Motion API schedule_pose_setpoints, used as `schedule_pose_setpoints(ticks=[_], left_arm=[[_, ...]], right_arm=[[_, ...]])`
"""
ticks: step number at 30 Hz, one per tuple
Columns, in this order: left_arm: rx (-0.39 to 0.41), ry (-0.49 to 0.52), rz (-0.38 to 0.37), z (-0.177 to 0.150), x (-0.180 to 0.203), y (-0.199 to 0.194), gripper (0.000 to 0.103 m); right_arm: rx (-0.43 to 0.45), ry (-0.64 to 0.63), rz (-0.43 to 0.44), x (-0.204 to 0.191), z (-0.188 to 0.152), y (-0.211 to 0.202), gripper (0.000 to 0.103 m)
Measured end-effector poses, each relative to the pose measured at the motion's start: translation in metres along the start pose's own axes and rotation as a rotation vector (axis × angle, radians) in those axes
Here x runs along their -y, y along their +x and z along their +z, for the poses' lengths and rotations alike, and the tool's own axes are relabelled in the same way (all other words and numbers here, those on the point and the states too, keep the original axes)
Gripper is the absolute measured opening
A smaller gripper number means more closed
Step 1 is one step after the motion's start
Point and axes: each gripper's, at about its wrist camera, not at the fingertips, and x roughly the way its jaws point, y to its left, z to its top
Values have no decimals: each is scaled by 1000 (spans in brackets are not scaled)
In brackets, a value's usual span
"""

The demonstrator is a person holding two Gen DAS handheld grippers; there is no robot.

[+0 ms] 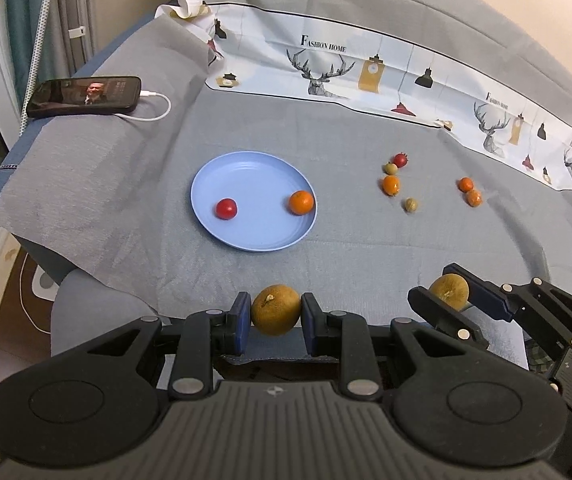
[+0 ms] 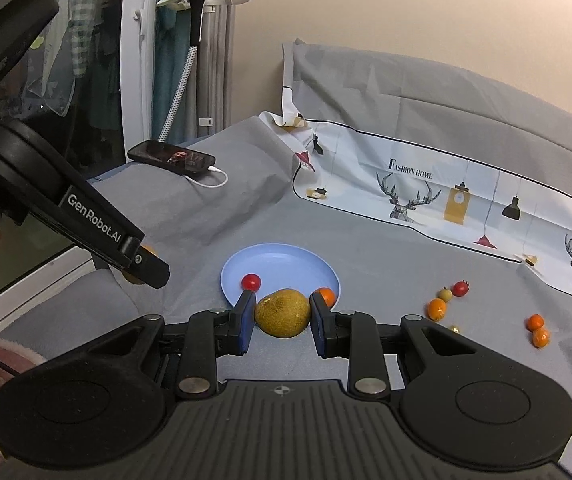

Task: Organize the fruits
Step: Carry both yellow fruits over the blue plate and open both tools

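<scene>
A blue plate [image 1: 245, 236] lies on the grey cloth, holding a red tomato [image 1: 226, 208] and an orange [image 1: 301, 202]. My left gripper [image 1: 275, 316] is shut on a brown-green round fruit [image 1: 275, 309] above the near edge of the cloth. My right gripper [image 2: 282, 316] is shut on another brown-green fruit [image 2: 283, 313]; it also shows in the left wrist view [image 1: 449, 291], to the right of the left gripper. Several small fruits, orange [image 1: 390, 185], red [image 1: 400, 159] and greenish [image 1: 410, 205], lie loose right of the plate. The plate [image 2: 277, 260] sits just beyond the right gripper.
A phone [image 1: 85, 96] on a white cable lies on the raised cloth at far left. A printed white sheet [image 1: 366, 68] runs along the back. Two more oranges [image 1: 470, 191] lie far right. A garment steamer [image 2: 193, 20] stands beyond the bed's left edge.
</scene>
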Motion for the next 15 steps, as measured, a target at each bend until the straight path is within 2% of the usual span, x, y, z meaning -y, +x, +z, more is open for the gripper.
schedule_pose_setpoints(ticks=[15], left_arm=[[-18, 10, -11, -1, -1, 11, 29]], right_arm=[[-23, 14, 0, 3, -2, 7, 30]])
